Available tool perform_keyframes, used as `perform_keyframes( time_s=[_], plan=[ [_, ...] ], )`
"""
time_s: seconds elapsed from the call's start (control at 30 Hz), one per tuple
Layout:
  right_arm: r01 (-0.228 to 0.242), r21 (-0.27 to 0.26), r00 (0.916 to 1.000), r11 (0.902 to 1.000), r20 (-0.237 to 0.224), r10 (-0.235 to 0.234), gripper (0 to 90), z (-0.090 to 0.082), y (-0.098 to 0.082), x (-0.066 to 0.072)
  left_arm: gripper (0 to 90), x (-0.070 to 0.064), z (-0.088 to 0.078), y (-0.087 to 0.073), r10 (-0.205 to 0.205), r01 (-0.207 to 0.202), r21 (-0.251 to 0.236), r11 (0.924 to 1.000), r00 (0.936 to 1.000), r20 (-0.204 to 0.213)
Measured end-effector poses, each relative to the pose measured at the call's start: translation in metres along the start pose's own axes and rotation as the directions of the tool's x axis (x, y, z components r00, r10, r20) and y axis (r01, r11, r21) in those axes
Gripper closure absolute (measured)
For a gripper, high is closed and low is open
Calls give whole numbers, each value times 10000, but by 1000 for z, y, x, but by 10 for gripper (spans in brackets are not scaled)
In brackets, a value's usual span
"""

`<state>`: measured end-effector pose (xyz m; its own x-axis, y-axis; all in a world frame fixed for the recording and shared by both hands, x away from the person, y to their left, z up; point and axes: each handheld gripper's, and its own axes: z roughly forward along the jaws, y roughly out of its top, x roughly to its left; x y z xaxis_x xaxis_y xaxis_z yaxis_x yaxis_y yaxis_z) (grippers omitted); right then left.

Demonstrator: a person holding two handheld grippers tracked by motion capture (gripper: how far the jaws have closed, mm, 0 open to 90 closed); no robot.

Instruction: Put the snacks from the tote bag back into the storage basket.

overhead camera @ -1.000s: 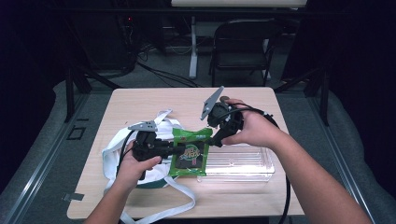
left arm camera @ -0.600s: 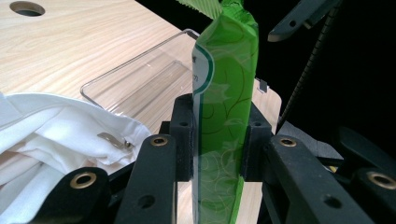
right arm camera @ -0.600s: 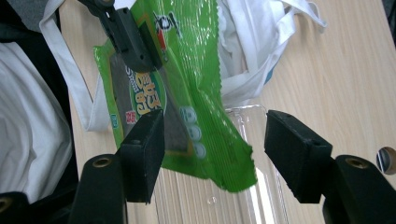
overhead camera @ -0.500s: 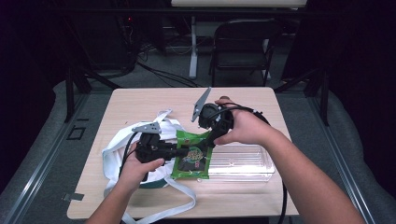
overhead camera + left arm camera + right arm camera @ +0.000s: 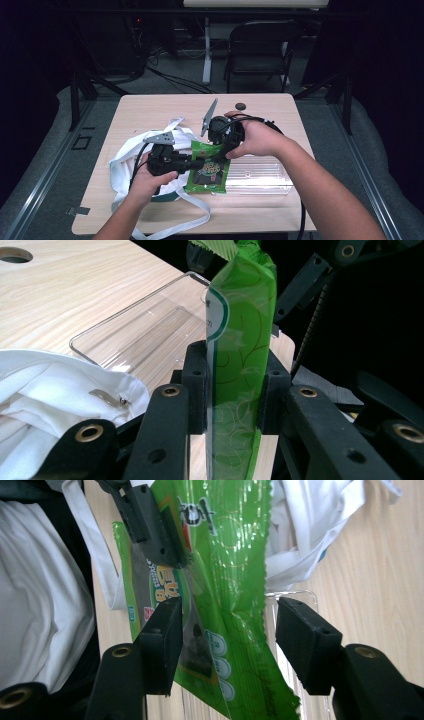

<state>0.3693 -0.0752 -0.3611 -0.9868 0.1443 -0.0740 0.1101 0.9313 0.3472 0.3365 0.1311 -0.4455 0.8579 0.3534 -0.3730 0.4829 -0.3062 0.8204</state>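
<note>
We find the green snack packet (image 5: pixel 210 167) held above the near end of the clear plastic tray (image 5: pixel 260 176), just beside the white cloth bag (image 5: pixel 125 165). The left gripper (image 5: pixel 232 385) pinches it firmly. The right gripper (image 5: pixel 227 630) stands spread, its jaws either side of the packet's edge. We judge a handover under way; next, the right jaws must close before the left lets go.

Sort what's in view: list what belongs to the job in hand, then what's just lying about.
In the job:
green packet, clamped in the left gripper
right gripper, jaws open around the packet
clear tray, under the packet
white bag, beside it

Lying about:
chair behind the table
dark round spot on the tabletop
</note>
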Motion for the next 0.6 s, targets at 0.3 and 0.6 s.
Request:
perform_keyframes(
  time_s=[0.3,0.6],
  plan=[
    [110,92,9991,9999,-415,-106,474,7,4,2,722,-1,0,0,80,-79,-36,10000,9999,90],
    [253,282,9971,9993,-723,-232,481,16,7,5,722,-2,-1,1,133,-132,-124,9998,9998,121]
  ],
)
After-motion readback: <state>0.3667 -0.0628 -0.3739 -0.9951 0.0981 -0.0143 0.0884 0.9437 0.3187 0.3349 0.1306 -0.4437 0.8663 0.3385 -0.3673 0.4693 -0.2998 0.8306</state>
